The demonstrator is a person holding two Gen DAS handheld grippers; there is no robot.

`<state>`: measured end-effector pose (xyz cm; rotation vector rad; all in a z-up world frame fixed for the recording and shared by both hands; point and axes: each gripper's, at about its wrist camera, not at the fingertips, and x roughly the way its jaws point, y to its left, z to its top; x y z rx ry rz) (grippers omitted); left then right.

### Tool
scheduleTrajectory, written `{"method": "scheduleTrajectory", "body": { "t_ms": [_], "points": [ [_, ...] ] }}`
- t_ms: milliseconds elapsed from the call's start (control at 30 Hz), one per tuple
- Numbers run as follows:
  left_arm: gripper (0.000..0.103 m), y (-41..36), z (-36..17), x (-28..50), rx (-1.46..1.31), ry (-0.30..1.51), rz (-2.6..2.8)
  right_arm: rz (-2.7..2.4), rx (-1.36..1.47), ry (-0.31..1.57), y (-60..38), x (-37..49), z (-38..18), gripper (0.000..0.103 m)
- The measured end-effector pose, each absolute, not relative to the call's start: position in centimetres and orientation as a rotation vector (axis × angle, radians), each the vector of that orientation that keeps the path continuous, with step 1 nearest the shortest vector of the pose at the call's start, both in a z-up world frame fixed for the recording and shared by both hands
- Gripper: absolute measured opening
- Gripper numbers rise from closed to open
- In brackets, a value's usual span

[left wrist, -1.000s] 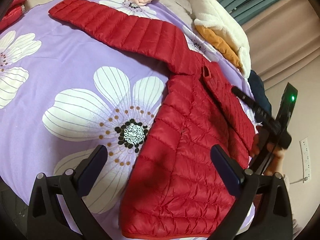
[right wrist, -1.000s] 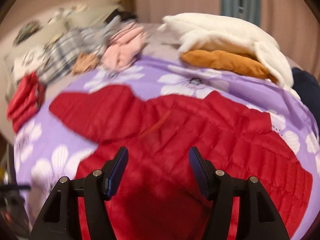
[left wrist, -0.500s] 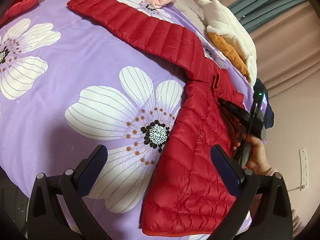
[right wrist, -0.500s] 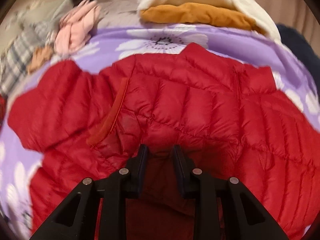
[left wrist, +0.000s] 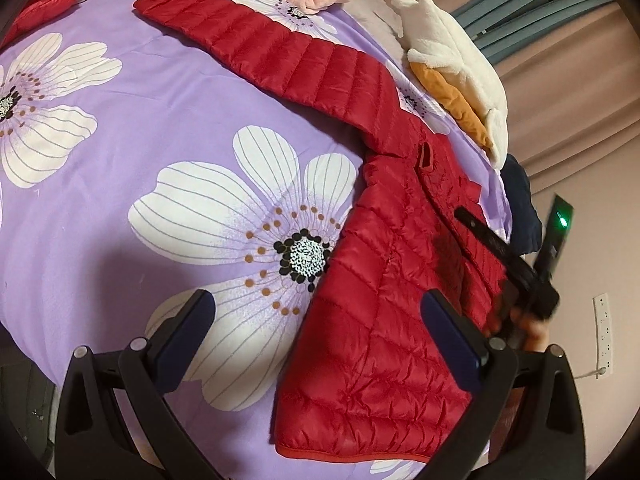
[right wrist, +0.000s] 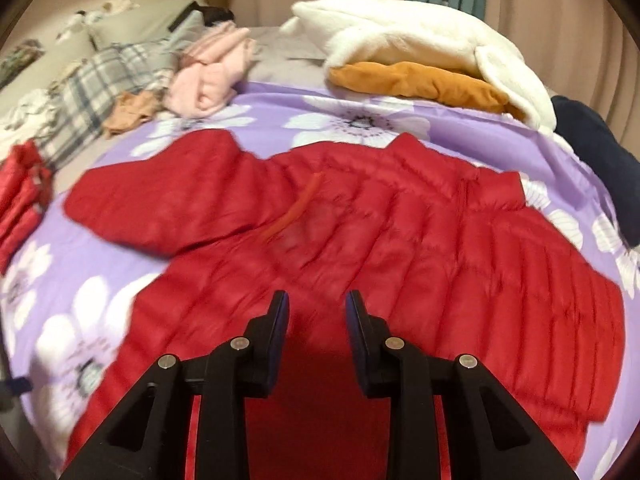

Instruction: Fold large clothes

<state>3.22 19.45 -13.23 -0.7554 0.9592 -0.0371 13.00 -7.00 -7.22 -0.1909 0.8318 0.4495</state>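
Lying flat: red jacket [right wrist: 400, 240] | bedspread [left wrist: 160, 120] | both tools agape

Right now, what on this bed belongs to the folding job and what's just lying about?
Job: red jacket, spread flat; left gripper and right gripper, jaws open, holding nothing.

Lying about: white fleece, orange garment, pink clothes, plaid cloth, navy garment.

The hem of the red jacket [right wrist: 400, 240] is hidden behind the right gripper [right wrist: 317, 320] in the right wrist view — its surface is smeared by blur. The navy garment [left wrist: 520, 208] is largely covered, and the hand [left wrist: 532, 328] is blurred.
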Motion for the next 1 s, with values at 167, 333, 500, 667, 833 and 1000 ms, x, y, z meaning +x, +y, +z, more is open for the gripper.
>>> {"method": "scheduleTrajectory", "body": {
  "t_ms": [167, 333, 500, 667, 833, 1000],
  "points": [
    [0.103, 18.9, -12.9, 2.9, -0.752, 0.961, -0.049, 0.523, -0.133, 0.858, -8.2, 9.4, -7.3, 0.029],
    [0.103, 18.4, -12.6, 2.5, -0.745, 0.963, -0.055, 0.582, -0.154, 0.855, -8.2, 6.3, -8.0, 0.029],
    [0.103, 18.1, -12.9, 2.2, -0.742, 0.973, -0.046, 0.614, -0.178, 0.879, -7.6, 3.7, -10.2, 0.029],
    [0.103, 18.0, -13.4, 2.2, -0.749, 0.989, -0.039, 0.583, -0.223, 0.880, -7.0, 3.4, -12.7, 0.030],
    [0.103, 18.5, -13.8, 2.2, -0.778, 0.985, -0.039, 0.586, -0.180, 0.835, -7.3, 3.5, -13.4, 0.033],
    [0.103, 20.4, -13.5, 3.2, -0.816, 0.944, -0.031, 0.601, -0.099, 0.839, -8.1, 2.4, -12.0, 0.035]
  ]
}}
